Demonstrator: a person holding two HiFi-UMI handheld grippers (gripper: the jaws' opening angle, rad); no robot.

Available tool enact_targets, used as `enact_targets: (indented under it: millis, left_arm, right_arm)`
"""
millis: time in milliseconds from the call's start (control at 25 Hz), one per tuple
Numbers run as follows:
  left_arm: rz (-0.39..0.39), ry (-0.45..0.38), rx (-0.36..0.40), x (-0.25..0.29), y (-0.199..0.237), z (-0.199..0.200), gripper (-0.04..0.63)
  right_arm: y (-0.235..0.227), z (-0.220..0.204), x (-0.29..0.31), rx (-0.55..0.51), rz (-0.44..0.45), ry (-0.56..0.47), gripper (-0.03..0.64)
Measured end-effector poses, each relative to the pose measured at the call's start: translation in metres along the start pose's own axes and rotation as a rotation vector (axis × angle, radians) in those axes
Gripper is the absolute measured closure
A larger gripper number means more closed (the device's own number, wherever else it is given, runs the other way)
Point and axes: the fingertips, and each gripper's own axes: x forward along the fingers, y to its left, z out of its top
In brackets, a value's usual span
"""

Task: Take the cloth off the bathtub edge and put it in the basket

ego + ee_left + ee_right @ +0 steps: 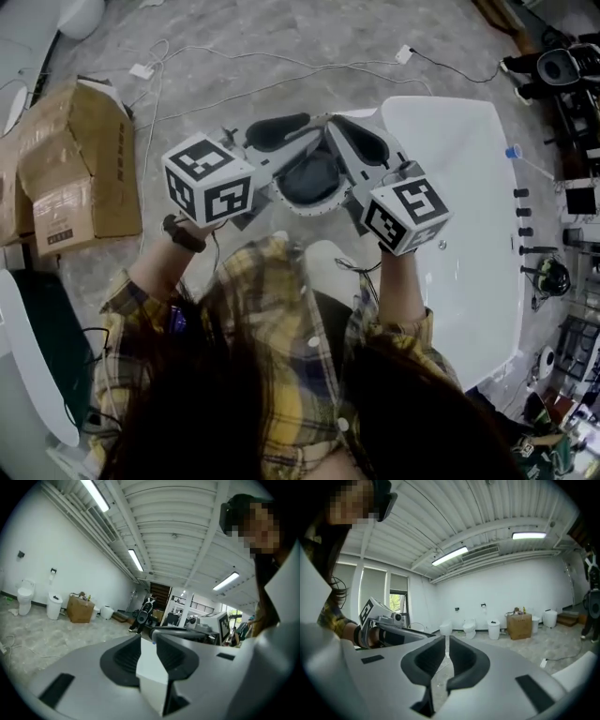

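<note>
The white bathtub (469, 234) lies to the right below me in the head view. No cloth shows on its edge or anywhere else. Both grippers are raised high in front of the person, pointing almost level. A dark round container with a pale rim (309, 183), perhaps the basket, sits on the floor under them; its inside is hidden in shadow. My left gripper (291, 127) (149, 637) has a clear gap between its pads, with only white background showing through. My right gripper (352, 136) (446, 639) has its pads closed to a thin slit and holds nothing.
A cardboard box (80, 169) stands on the floor at the left, with cables (281, 61) trailing across the grey floor beyond. Black equipment (572, 66) lines the right edge. The right gripper view shows toilets (468, 627), a bin (493, 629) and a box (519, 625) along the far wall.
</note>
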Motion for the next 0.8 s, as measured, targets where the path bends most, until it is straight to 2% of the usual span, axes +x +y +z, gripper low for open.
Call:
enact_targets:
  millis: [200,360,600,800]
  left_arm:
    - [0.025,-0.007,0.101,-0.015,-0.018,0.007,0.542]
    - [0.052,-0.024,0.143,-0.031,-0.021,0.017,0.558]
    - [0.08,-0.044,0.166,-0.043,-0.017,0.023,0.571]
    - [0.095,-0.035,0.23,-0.038,-0.023,0.023,0.575]
  right_arm:
    - [0.013,0.026,-0.009,-0.124,-0.001,-0.034,0.598]
    - [0.021,0.024,-0.004,-0.114,0.027,-0.022,0.601]
    - [0.032,0.02,0.003,-0.121,0.053,-0.01,0.601]
    - [0.031,0.022,-0.002,-0.116,0.069,-0.012,0.601]
